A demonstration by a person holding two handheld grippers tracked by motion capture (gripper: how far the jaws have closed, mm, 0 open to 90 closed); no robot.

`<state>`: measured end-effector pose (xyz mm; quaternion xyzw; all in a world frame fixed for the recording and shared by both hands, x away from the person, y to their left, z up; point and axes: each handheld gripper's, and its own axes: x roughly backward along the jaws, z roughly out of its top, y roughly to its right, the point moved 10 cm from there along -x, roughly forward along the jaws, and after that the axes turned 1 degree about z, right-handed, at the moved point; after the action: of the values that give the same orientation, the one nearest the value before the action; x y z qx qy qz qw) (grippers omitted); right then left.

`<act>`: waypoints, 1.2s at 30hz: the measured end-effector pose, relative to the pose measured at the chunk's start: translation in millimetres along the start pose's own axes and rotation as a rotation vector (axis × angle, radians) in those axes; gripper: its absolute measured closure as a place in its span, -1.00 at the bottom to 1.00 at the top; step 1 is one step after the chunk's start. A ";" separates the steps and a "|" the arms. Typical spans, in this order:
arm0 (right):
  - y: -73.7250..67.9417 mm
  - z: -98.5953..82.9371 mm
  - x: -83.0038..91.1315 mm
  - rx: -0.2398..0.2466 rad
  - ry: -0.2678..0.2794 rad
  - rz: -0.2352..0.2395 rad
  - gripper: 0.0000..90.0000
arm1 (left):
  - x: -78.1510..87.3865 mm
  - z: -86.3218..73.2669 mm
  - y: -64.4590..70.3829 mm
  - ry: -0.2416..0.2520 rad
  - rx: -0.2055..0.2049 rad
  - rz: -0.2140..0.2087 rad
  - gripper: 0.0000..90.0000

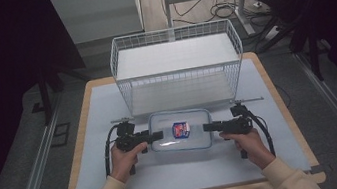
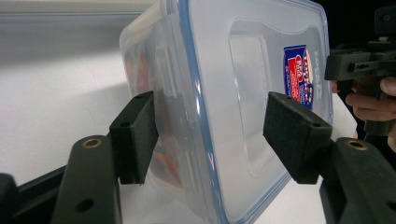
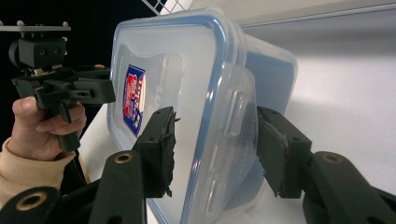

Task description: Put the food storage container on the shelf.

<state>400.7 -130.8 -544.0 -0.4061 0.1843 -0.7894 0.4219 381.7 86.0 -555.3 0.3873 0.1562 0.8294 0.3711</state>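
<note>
— Where's the clear plastic food box with the blue-rimmed lid point(image 1: 180, 130)?

— On the pale table mat point(image 1: 91, 131), just in front of the white wire basket point(image 1: 177, 65), between the two hands.

— And the left gripper point(image 1: 156, 136)?

— At the box's left end, jaws parted around its side latch; I cannot tell whether they touch it.

— The right gripper point(image 1: 208, 127)?

— Same at the right end: jaws spread either side of the lid edge, grip unclear.
</note>
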 end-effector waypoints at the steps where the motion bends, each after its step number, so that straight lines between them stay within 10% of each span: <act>1: -0.3 0.0 0.5 0.000 0.001 0.000 0.10 | 0.8 -0.2 0.8 0.002 0.001 -0.003 -0.16; 36: -18.0 20.2 26.6 0.114 0.090 0.010 0.11 | 17.2 18.2 29.9 0.097 -0.089 0.024 -0.03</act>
<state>399.2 -141.1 -507.6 -0.3446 0.1597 -0.8137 0.4399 373.4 77.9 -518.1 0.3317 0.1325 0.8577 0.3700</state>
